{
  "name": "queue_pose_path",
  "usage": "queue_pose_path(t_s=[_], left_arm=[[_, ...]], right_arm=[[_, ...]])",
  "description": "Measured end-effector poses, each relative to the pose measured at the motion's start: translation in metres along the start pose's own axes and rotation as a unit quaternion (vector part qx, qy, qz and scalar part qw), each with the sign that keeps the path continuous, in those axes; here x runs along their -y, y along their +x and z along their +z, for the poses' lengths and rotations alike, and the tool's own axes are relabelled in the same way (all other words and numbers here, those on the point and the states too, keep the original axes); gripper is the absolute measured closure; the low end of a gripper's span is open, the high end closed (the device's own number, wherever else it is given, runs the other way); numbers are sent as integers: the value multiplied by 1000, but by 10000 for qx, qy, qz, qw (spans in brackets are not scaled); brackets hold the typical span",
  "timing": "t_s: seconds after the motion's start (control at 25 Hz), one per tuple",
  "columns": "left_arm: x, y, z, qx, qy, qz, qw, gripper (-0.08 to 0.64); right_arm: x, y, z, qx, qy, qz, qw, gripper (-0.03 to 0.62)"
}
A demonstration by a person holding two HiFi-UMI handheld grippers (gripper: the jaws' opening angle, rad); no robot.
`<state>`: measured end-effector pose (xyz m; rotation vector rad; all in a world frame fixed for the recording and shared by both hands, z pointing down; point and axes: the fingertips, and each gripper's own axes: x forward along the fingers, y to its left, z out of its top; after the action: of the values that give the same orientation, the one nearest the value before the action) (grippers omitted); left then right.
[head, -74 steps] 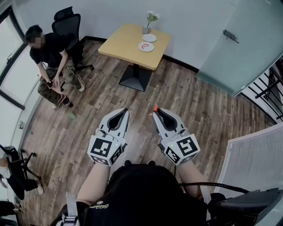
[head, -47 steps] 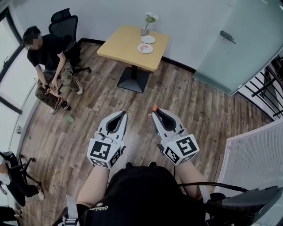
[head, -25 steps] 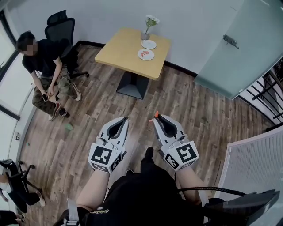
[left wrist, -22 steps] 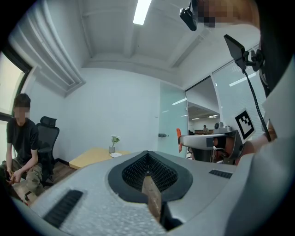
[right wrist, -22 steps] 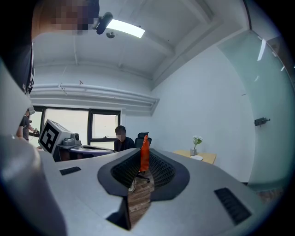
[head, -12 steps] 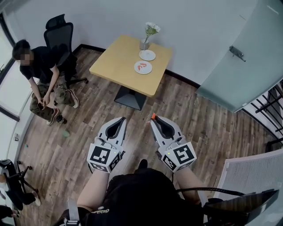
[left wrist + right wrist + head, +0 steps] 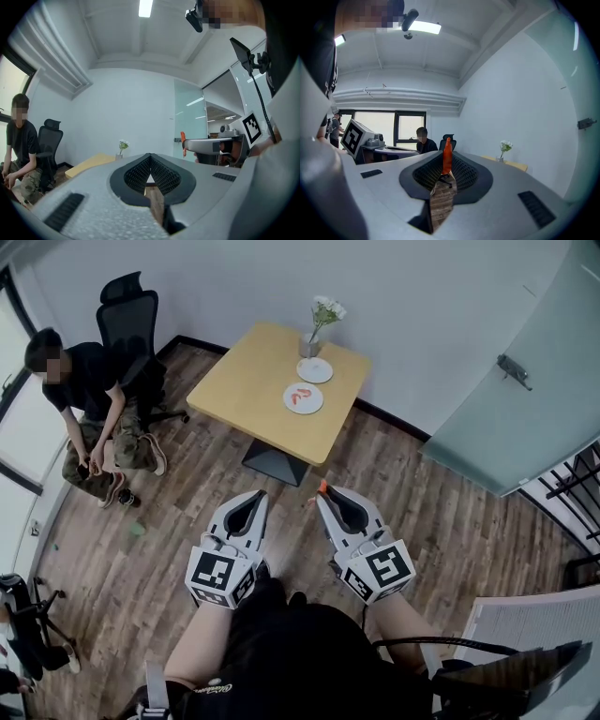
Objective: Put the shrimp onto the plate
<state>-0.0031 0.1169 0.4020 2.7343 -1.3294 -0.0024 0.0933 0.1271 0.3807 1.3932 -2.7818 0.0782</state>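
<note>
Right hand-held gripper (image 7: 322,492): jaws clamped on an orange shrimp (image 7: 446,157) at their tips. Left hand-held gripper (image 7: 262,494): jaws together. Both are held above the floor (image 7: 141,512), well short of the desk (image 7: 248,390) bearing a white plate (image 7: 314,370).

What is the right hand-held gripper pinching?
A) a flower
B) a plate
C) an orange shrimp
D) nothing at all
C: an orange shrimp sticks up from between the closed tips of the right hand-held gripper.
</note>
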Motion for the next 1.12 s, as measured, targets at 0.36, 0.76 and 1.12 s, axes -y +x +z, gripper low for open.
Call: queue_pose_path(t_s=[0.36, 0.76, 1.12], left_arm=[[-48, 65, -4, 4, -44, -104, 9999, 557], [-147, 176, 17, -79, 99, -521, 9986, 557], [-221, 238, 41, -21, 5, -771, 9970, 557]], right_arm=[[50, 61, -7, -59, 42, -97, 9999, 537], [124, 189, 4, -215, 36, -437, 9988, 537], [173, 269, 30, -189, -36, -835, 9963, 537]])
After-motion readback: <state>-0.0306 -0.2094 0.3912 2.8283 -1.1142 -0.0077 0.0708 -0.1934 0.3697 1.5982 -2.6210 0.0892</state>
